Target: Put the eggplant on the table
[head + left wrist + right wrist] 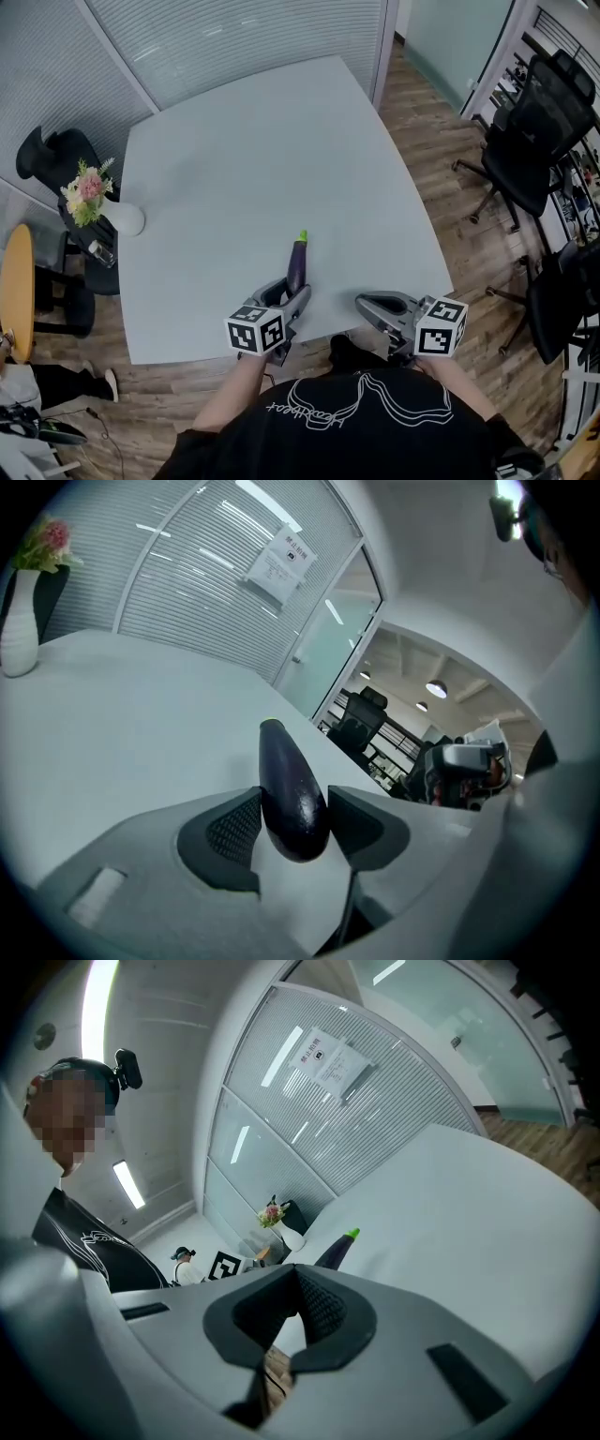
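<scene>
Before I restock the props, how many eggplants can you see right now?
1. The eggplant is clamped in the left gripper, above the near edge of the table. No other shows.

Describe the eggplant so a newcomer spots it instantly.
Find the big pale table; near its front edge the left gripper holds the eggplant. It is long, dark purple and green-tipped, unlike the white vase at the table's left edge.

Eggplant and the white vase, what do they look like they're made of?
Eggplant: glossy dark purple skin with sharp highlights, green tip; real or plastic, can't tell.
White vase: smooth, even white surface, likely ceramic, though plastic is possible.
</scene>
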Available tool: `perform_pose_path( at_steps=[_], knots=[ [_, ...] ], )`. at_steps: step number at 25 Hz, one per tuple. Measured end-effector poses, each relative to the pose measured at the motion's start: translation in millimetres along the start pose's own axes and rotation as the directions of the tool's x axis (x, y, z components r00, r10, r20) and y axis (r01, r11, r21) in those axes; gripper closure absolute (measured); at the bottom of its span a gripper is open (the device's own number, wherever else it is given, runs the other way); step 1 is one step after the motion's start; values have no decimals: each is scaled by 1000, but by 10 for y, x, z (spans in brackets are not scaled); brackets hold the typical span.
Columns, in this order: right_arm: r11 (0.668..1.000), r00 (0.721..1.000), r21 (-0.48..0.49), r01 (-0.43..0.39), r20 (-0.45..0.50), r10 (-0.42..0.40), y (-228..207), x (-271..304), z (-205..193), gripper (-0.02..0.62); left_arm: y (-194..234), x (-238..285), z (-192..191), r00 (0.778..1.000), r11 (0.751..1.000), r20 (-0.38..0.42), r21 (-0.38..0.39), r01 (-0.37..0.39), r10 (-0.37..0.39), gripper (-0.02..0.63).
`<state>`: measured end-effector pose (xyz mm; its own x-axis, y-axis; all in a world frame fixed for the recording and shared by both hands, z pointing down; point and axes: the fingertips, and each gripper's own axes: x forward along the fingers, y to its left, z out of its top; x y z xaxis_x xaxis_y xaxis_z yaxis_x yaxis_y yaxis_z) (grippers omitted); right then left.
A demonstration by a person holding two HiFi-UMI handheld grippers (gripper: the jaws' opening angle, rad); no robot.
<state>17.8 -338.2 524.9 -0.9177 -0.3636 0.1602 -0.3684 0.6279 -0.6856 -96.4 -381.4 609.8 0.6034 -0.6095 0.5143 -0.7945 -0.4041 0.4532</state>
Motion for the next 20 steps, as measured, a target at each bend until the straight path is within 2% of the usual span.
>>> perform_pose_path(
  at_steps=[10,15,20],
  knots=[
    [999,1000,37,17,-16,-16,-129,-38,-145,586,246,233,-271,998,999,-50,11,-36,36,379],
    [999,999,45,27,-28,-26,-173,-47,-172,586,337,331,-400,992,997,-105,38,-68,72,379],
    [998,999,54,27,-35,-25,-206,-11,-185,586,402,376,-418,988,995,-121,48,-90,96,379]
  ],
)
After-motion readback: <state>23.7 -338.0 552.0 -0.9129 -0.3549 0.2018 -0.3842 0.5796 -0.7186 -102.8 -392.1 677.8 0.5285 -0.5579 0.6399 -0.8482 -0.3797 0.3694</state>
